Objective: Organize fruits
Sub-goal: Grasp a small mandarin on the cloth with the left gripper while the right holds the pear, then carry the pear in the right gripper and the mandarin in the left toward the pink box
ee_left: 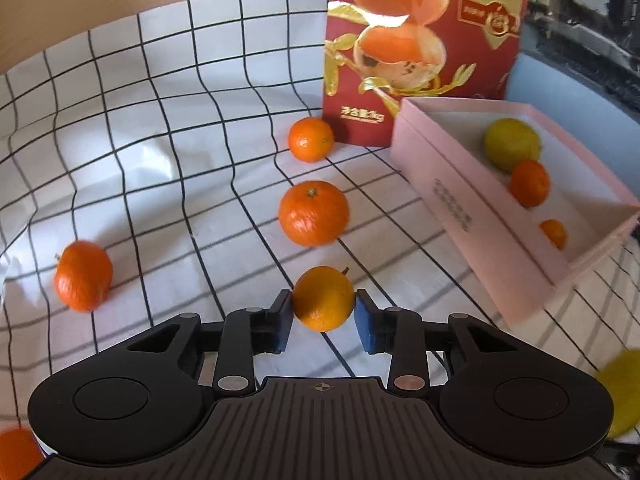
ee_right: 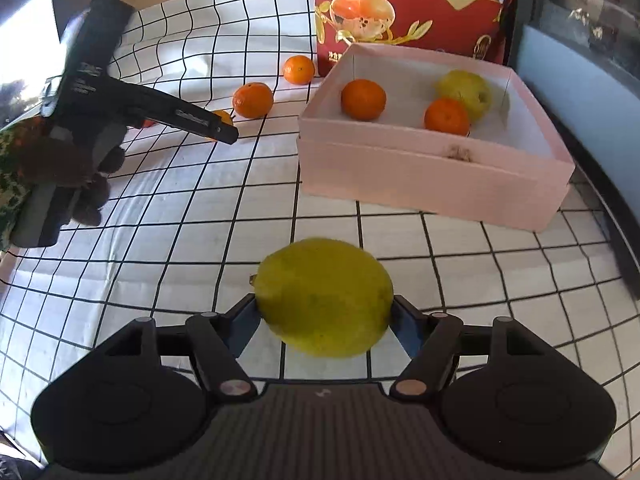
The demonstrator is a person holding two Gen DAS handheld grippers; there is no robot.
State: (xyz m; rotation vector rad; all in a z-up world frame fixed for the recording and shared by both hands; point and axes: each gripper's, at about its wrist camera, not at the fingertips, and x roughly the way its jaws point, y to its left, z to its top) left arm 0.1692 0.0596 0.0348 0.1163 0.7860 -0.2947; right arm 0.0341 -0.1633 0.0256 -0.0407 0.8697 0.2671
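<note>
In the left wrist view my left gripper [ee_left: 323, 309] is shut on a small yellow-orange mandarin [ee_left: 323, 298], with a blue pad touching each side, low over the checked cloth [ee_left: 160, 184]. In the right wrist view my right gripper [ee_right: 324, 316] is shut on a large yellow lemon [ee_right: 324, 296], which fills the gap between its pads. The pink box [ee_left: 460, 184] stands to the right and holds a yellow-green fruit [ee_left: 512, 144] and two mandarins [ee_left: 529, 182]. Three loose mandarins [ee_left: 313, 213] lie on the cloth ahead of the left gripper.
A tall red fruit bag [ee_left: 420, 40] stands behind the pink box [ee_right: 420, 184]. A gloved hand [ee_right: 80, 184] carries the left gripper at the left of the right wrist view. Another orange [ee_left: 16, 452] shows at the bottom left corner. A dark ledge runs along the right.
</note>
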